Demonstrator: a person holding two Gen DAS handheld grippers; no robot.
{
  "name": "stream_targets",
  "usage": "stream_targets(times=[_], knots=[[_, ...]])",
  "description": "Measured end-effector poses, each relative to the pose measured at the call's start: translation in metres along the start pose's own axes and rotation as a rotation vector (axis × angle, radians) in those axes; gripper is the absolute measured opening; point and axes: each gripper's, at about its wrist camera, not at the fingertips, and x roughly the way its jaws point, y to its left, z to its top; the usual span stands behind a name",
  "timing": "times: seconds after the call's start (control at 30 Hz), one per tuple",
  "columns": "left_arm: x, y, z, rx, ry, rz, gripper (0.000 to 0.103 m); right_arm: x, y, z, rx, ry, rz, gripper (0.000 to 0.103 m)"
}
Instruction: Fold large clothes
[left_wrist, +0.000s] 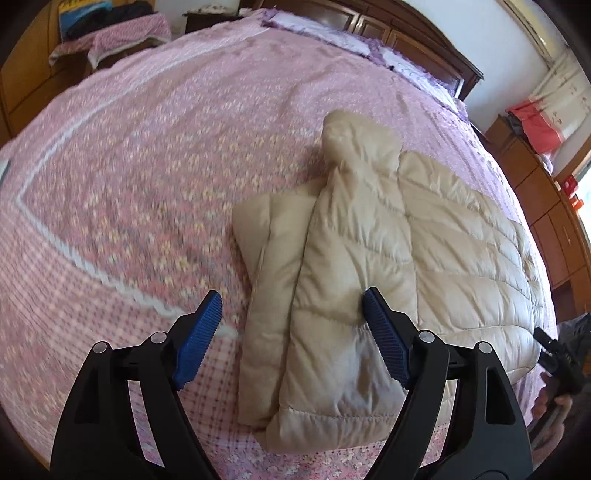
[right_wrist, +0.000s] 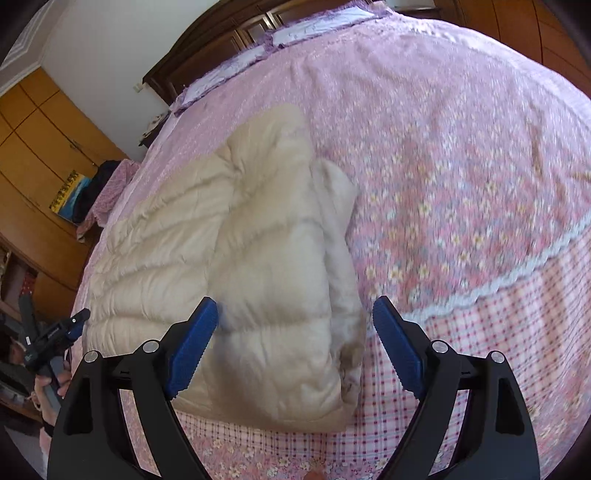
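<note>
Big bed (left_wrist: 155, 155) with a pink floral quilt takes up most of the room, dark wooden headboard (left_wrist: 424, 40) up around 1 o'clock with lilac pillows (left_wrist: 325, 27) against it. White walls, orange-brown wardrobes (right_wrist: 40, 147) along both sides, daylight coming in at 3 o'clock.

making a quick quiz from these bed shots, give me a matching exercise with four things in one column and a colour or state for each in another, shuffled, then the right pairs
Things:
1. puffy quilted jacket
2. floral patchwork bedspread
3. left gripper
4. ribbed gripper pads

Colour or state:
A. blue
B. pink, spread over the bed
C. beige, lying folded on the bed
D. open, holding nothing

Pairs: 1-C, 2-B, 3-D, 4-A
</note>
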Motion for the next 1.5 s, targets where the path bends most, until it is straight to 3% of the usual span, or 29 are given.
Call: stream_targets(times=[0.1, 0.2, 0.27, 0.3, 0.33, 0.4, 0.47, 0.57, 0.77, 1.0, 1.2, 1.37, 1.4, 1.43, 1.47, 1.5], knots=[[0.007, 0.003, -0.004, -0.044, 0.019, -0.05, 0.078, 0.01, -0.006, -0.002, 0.037, 0.022, 0.038, 0.088], [0.015, 0.002, -0.007, -0.09, 0.053, -0.159, 0.078, 0.019, -0.01, -0.001, 0.082, 0.044, 0.095, 0.088], [0.017, -0.005, -0.009, -0.076, 0.055, -0.178, 0.078, 0.021, -0.011, 0.0, 0.099, 0.044, 0.113, 0.089], [0.018, -0.009, -0.01, -0.063, 0.054, -0.183, 0.075, 0.022, -0.011, 0.0, 0.103, 0.044, 0.123, 0.089], [0.017, -0.012, -0.011, -0.056, 0.055, -0.19, 0.065, 0.022, -0.01, 0.001, 0.102, 0.045, 0.129, 0.087], [0.015, -0.018, -0.012, -0.043, 0.062, -0.204, 0.052, 0.021, -0.009, 0.001, 0.104, 0.054, 0.176, 0.074], [0.011, -0.02, -0.009, -0.04, 0.063, -0.229, 0.034, 0.021, -0.008, 0.001, 0.117, 0.061, 0.22, 0.054], [-0.002, -0.024, -0.009, -0.037, 0.065, -0.269, 0.025, 0.009, -0.005, 0.0, 0.099, 0.052, 0.237, 0.041], [-0.018, -0.032, -0.021, -0.035, 0.112, -0.281, 0.025, -0.033, 0.0, 0.0, 0.077, 0.03, 0.236, 0.034], [-0.036, -0.043, -0.059, 0.017, 0.134, -0.217, 0.028, -0.08, -0.015, -0.015, 0.08, 0.03, 0.184, 0.034], [-0.043, -0.043, -0.071, 0.06, 0.111, -0.132, 0.043, -0.093, -0.039, -0.029, 0.099, 0.005, 0.109, 0.034], [-0.066, -0.048, -0.076, 0.109, 0.079, -0.066, 0.063, -0.081, -0.057, -0.041, 0.153, 0.023, 0.1, 0.034], [-0.072, -0.048, -0.075, 0.113, 0.072, -0.059, 0.064, -0.082, -0.058, -0.043, 0.154, 0.022, 0.099, 0.038], [-0.077, -0.049, -0.076, 0.119, 0.064, -0.051, 0.066, -0.08, -0.058, -0.043, 0.151, 0.018, 0.083, 0.065], [-0.084, -0.049, -0.077, 0.127, 0.055, -0.046, 0.066, -0.08, -0.057, -0.044, 0.147, 0.008, 0.074, 0.081], [-0.091, -0.05, -0.077, 0.135, 0.044, -0.041, 0.067, -0.078, -0.056, -0.043, 0.139, 0.006, 0.072, 0.081]])
